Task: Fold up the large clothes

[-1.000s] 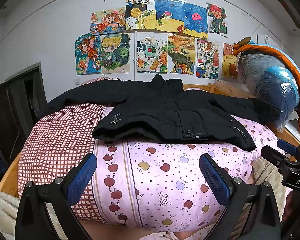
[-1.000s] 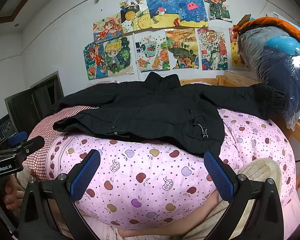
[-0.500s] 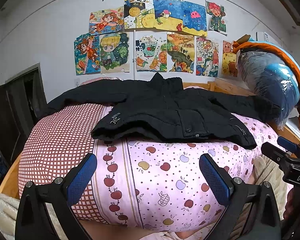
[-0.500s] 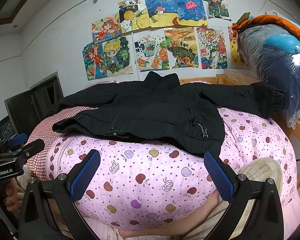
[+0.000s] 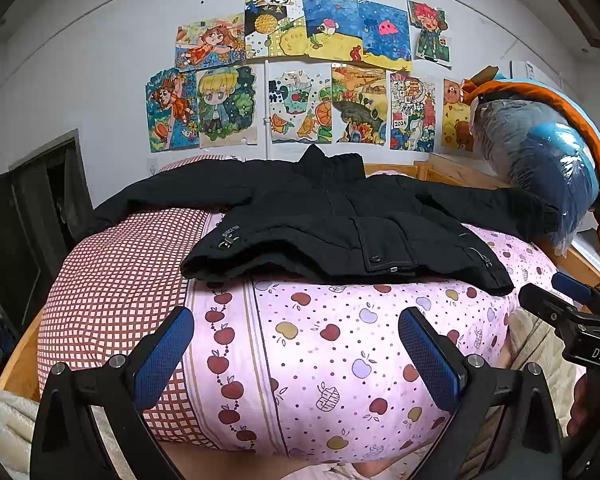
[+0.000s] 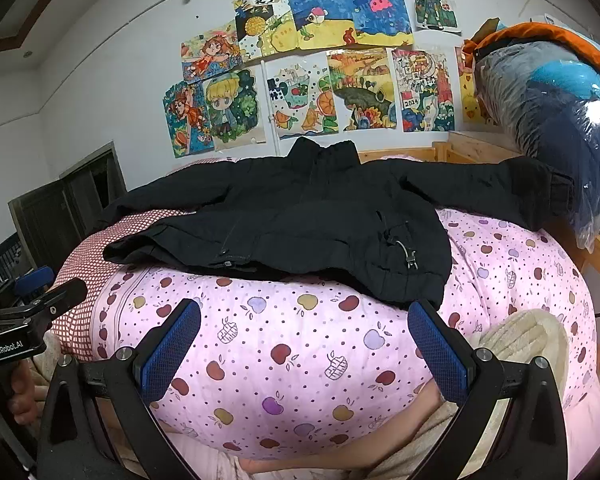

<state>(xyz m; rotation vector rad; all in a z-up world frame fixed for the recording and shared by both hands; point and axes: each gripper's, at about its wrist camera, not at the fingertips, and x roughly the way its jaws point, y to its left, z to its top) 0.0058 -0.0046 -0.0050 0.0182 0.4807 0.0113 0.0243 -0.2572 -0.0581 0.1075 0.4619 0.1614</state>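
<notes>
Black jacket (image 5: 340,220) spread flat across the bed's far half, sleeves out, on an apple-print quilt (image 5: 332,344). Left gripper (image 5: 300,356) and right gripper (image 6: 304,352) both wide open, empty, near edge. Plastic-wrapped bundle (image 6: 556,120) crowding the right sleeve cuff.

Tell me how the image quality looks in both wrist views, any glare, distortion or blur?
Left wrist view: strong fisheye bend, dark corners, black jacket sharp. Right wrist view: same curving, bright glare on the plastic-wrapped bundle, jacket folds hard to read in the dark fabric.
</notes>
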